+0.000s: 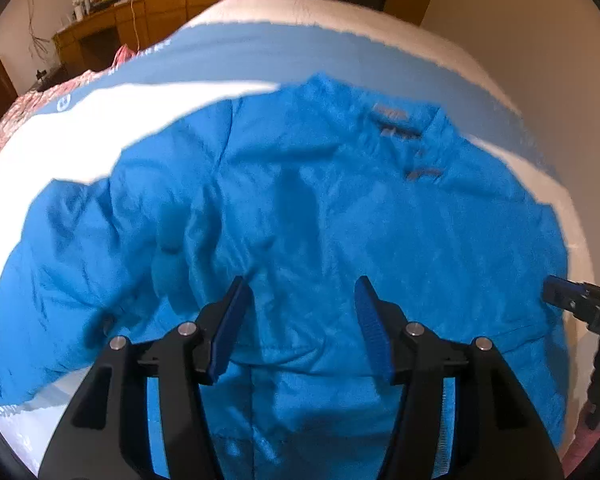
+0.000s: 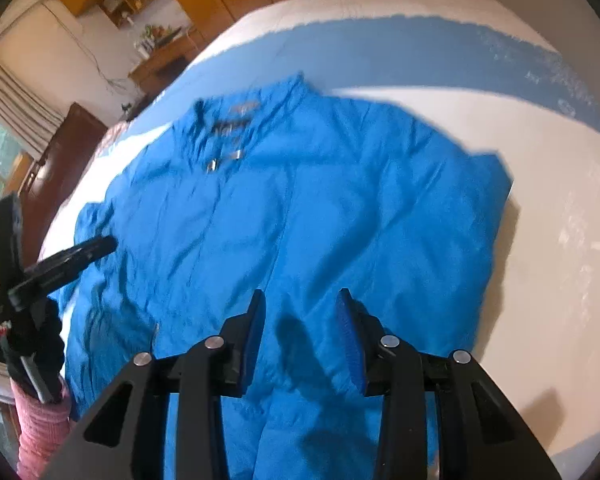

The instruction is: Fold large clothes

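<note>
Across the bed (image 1: 440, 46), a blue padded jacket (image 1: 300, 208) lies spread on the white cover with its collar at the far side and its hem nearest the cameras. A blue band (image 1: 260, 52) runs across the cover beyond the collar.

Both tongs stand wide apart and hold nothing. The left tongs (image 1: 302, 300) hover over the lower middle of the jacket, and the right tongs (image 2: 302, 312) hang over the same part, slightly toward the jacket's right edge.

The left wrist view alone shows a sleeve (image 1: 52, 280) stretched out to the left across the white cover, a pink patterned cloth (image 1: 8, 128) at the bed's left edge, and the other tool at its right border. The right wrist view alone shows the jacket's squared right edge (image 2: 496, 200), a window with a striped curtain (image 2: 8, 92), and the left tool in a pink-sleeved arm (image 2: 40, 428).

Inside the collar sits a dark label (image 2: 232, 128) with a smaller tag below it; its lettering is too blurred to read. White marks on the blue band (image 1: 140, 58) are likewise unreadable.
</note>
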`<state>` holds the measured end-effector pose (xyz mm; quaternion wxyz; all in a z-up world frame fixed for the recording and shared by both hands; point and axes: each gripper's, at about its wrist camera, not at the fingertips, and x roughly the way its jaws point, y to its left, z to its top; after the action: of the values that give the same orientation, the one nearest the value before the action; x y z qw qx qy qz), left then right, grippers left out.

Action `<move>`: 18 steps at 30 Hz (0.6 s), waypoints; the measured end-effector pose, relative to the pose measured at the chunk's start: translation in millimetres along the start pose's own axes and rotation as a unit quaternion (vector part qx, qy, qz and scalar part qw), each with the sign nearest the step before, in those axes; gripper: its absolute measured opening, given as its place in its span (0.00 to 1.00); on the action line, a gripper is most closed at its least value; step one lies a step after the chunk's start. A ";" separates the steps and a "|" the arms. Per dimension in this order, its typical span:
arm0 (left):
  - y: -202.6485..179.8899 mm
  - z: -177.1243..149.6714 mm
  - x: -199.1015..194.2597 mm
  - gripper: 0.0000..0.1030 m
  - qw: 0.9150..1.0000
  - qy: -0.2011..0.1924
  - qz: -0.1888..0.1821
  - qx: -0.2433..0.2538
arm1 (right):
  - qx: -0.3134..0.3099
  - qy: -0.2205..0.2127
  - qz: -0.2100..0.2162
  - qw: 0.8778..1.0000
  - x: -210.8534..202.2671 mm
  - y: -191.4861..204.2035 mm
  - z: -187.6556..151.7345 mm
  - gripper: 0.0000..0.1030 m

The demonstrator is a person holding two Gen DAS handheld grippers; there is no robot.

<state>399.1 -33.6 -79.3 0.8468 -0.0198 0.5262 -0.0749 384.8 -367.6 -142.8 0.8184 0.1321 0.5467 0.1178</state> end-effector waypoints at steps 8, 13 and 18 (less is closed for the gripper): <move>-4.3 -8.3 18.6 0.55 1.000 -0.001 0.018 0.018 | 0.015 0.001 0.005 1.000 19.6 -8.4 -3.2 0.35; 18.5 -7.8 -15.4 0.55 0.999 -0.005 -0.029 -0.029 | 0.015 -0.027 0.038 0.999 -15.4 -9.3 -14.8 0.38; 73.4 -32.8 -78.1 0.69 0.995 -0.066 0.035 -0.059 | 0.017 -0.047 0.031 0.998 -51.7 -13.1 -23.3 0.42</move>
<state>343.6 52.0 -32.8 0.8790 -0.0558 0.4734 -0.0126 344.6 -395.2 -111.2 0.8367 0.1684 0.5052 0.1279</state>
